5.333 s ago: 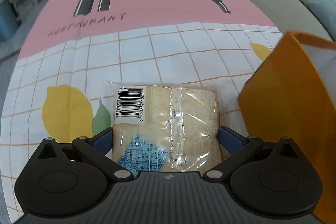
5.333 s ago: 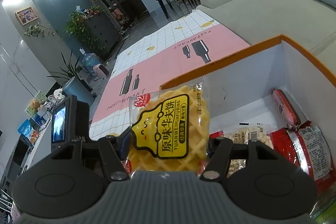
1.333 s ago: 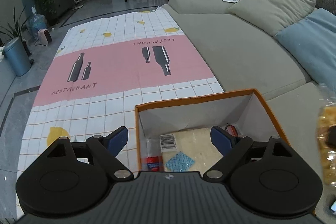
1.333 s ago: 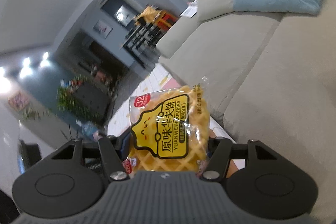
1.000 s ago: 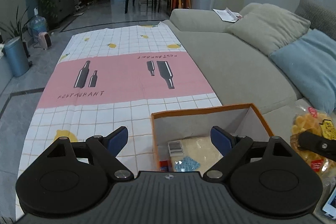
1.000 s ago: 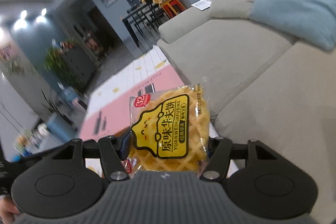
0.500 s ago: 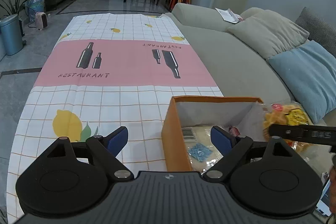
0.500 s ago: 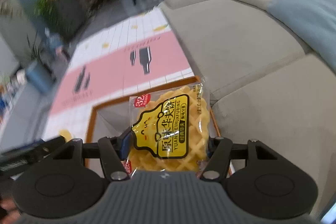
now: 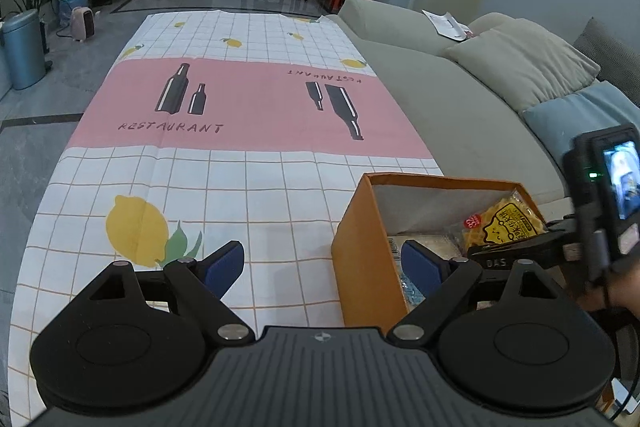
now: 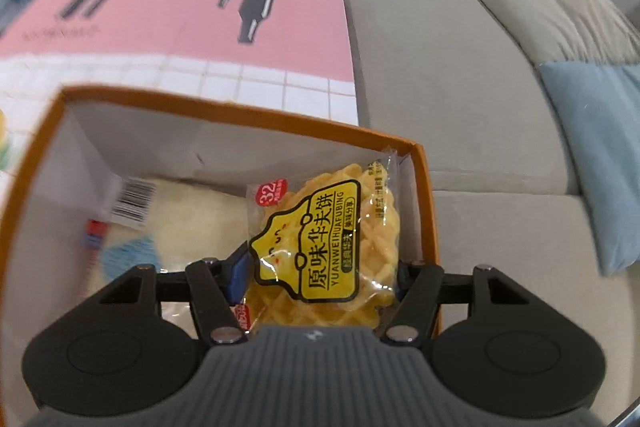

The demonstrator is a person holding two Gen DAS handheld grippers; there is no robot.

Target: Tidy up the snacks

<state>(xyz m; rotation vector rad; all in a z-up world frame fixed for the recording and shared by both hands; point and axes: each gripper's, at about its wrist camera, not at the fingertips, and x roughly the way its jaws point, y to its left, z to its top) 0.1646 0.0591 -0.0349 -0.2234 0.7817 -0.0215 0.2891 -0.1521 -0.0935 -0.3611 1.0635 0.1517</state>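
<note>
The right gripper (image 10: pixel 320 273) hangs over the orange box (image 10: pixel 424 187) with the waffle pack (image 10: pixel 320 251) between its jaws. They have just been opening, and the left pad (image 10: pixel 236 277) looks barely clear of the wrapper, so the pack is likely being let go into the box's right side, beside the bread pack (image 10: pixel 176 211) lying inside. The waffle looks light – a crumbly cake in slick, crinkly film that would slip under a loose pinch and crack under a hard one; the cake's flat edges are the place to hold, not the sealed fringe. The left gripper (image 9: pixel 322 265) is wide open and empty, over the cloth (image 9: pixel 248 187) by the box's left wall.
</note>
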